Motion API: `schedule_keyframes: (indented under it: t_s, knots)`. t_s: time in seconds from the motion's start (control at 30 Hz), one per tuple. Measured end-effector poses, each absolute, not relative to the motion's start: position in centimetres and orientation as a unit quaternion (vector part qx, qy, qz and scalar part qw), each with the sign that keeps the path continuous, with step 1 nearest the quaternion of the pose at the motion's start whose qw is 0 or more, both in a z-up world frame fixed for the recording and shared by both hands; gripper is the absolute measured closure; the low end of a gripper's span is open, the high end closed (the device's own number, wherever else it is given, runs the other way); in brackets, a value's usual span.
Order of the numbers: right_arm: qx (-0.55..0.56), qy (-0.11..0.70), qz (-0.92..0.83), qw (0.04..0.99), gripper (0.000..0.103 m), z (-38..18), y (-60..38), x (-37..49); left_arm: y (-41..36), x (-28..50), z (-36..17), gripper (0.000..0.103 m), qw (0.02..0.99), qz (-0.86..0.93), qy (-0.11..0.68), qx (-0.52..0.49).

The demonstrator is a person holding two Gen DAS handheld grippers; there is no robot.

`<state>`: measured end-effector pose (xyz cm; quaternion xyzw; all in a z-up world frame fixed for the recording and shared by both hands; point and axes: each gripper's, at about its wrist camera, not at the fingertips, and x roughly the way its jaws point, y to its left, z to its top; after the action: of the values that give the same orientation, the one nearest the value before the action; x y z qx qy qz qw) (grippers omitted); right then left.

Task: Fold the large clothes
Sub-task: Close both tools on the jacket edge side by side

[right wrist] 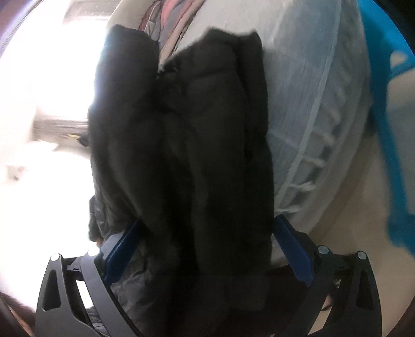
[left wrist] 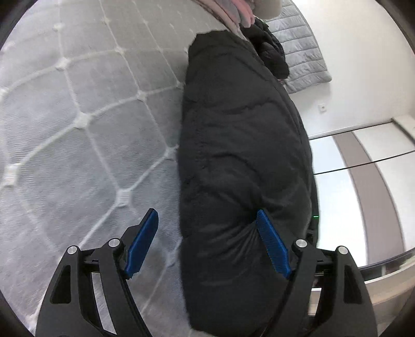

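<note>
A black puffy jacket [left wrist: 241,155], folded into a long thick bundle, lies on a white quilted mattress [left wrist: 77,116]. My left gripper [left wrist: 207,212] is at its near end with jaws wide. The right pad [left wrist: 272,246] pushes into the jacket's side, while the left pad [left wrist: 142,243] stands clear of it over the mattress. In the right wrist view the same jacket [right wrist: 194,142] fills the gap of my right gripper [right wrist: 208,220]. Both blue pads sit against its sides, and the left pad [right wrist: 119,248] is partly hidden by fabric.
Pink and grey clothes [left wrist: 233,10] are piled beyond the jacket's far end. A grey quilted blanket [left wrist: 301,51] lies by the white wall. Sliding wardrobe doors [left wrist: 363,181] stand to the right. A blue plastic basket [right wrist: 389,129] is at the mattress [right wrist: 311,103] edge.
</note>
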<state>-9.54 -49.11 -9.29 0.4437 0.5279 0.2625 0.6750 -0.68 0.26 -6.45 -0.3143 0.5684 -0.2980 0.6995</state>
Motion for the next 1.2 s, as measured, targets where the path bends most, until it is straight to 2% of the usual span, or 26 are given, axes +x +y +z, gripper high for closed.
schedule_keyframes:
  t_s: [0.17, 0.27, 0.33, 0.37, 0.4, 0.47, 0.5, 0.67, 0.87, 1.03, 1.2]
  knots:
    - [0.525, 0.492, 0.298, 0.628, 0.007, -12.2, -49.7, -9.7, -1.9, 0.0, -8.0, 0.018, 0.666, -0.314, 0.584, -0.341]
    - [0.526, 0.471, 0.31, 0.637, 0.007, -12.4, -49.8, -10.1, -3.3, 0.3, -8.0, 0.018, 0.669, -0.325, 0.582, -0.33]
    - [0.511, 0.463, 0.309, 0.655, 0.021, -11.9, -49.3, -10.6, -4.3, 0.5, -7.4, 0.035, 0.68, -0.333, 0.574, -0.311]
    - [0.509, 0.455, 0.311, 0.661, 0.047, -11.6, -49.2, -11.0, -4.5, 0.5, -7.1, 0.042, 0.686, -0.333, 0.573, -0.301]
    - [0.504, 0.45, 0.307, 0.67, 0.059, -11.1, -49.2, -11.4, -4.8, 0.4, -6.7, 0.052, 0.695, -0.331, 0.569, -0.29]
    - [0.495, 0.438, 0.309, 0.684, 0.073, -9.7, -49.2, -12.1, -5.4, 0.0, -5.9, 0.063, 0.714, -0.326, 0.561, -0.265]
    - [0.492, 0.433, 0.311, 0.688, 0.077, -9.1, -49.1, -12.4, -5.6, -0.1, -5.5, 0.068, 0.721, -0.323, 0.557, -0.255]
    - [0.491, 0.407, 0.327, 0.697, 0.081, -7.1, -48.5, -13.3, -6.5, -1.7, -2.4, 0.08, 0.771, -0.307, 0.52, -0.203]
    - [0.458, 0.39, 0.367, 0.71, 0.081, -4.2, -45.7, -10.5, -3.5, -2.5, 3.2, 0.082, 0.82, -0.287, 0.472, -0.15]
    - [0.429, 0.397, 0.399, 0.706, 0.081, -3.1, -40.6, -7.1, 2.4, -1.8, 5.7, 0.082, 0.842, -0.251, 0.454, -0.145]
    - [0.397, 0.437, 0.427, 0.684, 0.081, -4.6, -33.8, -4.0, 10.9, -2.6, 6.4, 0.082, 0.858, -0.197, 0.448, -0.155]
